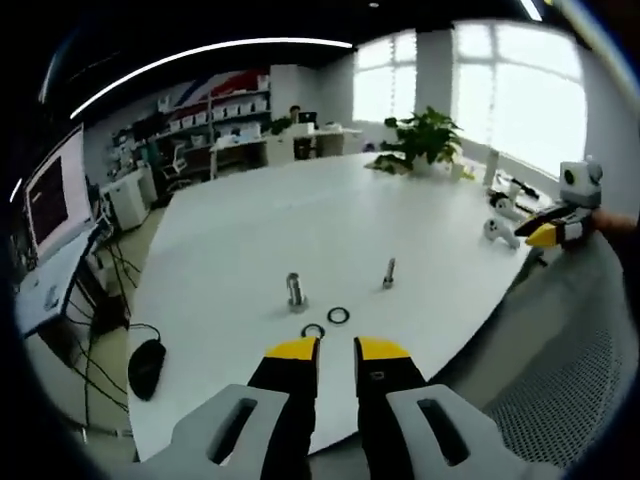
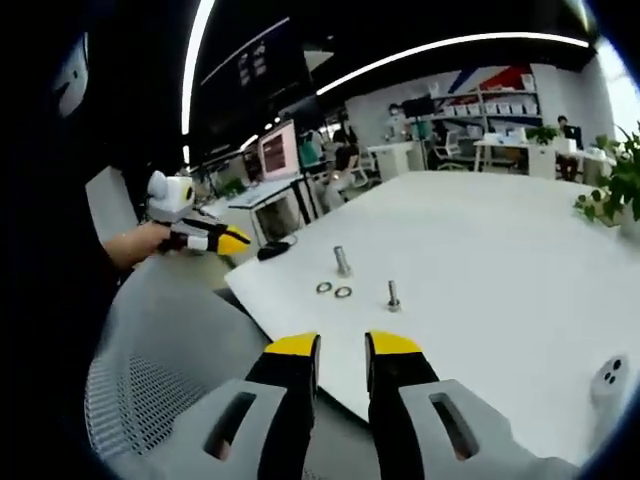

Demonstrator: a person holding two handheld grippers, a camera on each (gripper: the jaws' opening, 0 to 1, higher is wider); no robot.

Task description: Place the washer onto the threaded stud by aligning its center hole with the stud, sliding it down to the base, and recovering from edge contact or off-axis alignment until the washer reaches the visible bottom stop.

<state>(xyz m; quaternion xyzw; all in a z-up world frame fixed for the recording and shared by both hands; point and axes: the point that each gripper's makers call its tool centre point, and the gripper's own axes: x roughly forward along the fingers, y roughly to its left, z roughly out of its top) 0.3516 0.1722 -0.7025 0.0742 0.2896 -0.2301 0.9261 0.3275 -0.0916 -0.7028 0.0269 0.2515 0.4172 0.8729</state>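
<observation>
1. Yellow-tipped left gripper (image 1: 336, 349) hangs at the white table's (image 1: 300, 220) near edge, jaws slightly parted, holding nothing.
2. Right gripper (image 2: 343, 345) likewise, gap empty.
3. Two washers (image 1: 338, 315) lie flat just before the two threaded studs (image 1: 294, 290).
4. Potted plant (image 1: 425, 135) stands far across.

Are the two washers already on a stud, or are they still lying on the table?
Still off: both washers lie flat on the white table, beside the upright studs.

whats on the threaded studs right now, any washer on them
No washer shows on either stud. Both washers lie flat on the table; the stud bases are too small to check.
</observation>
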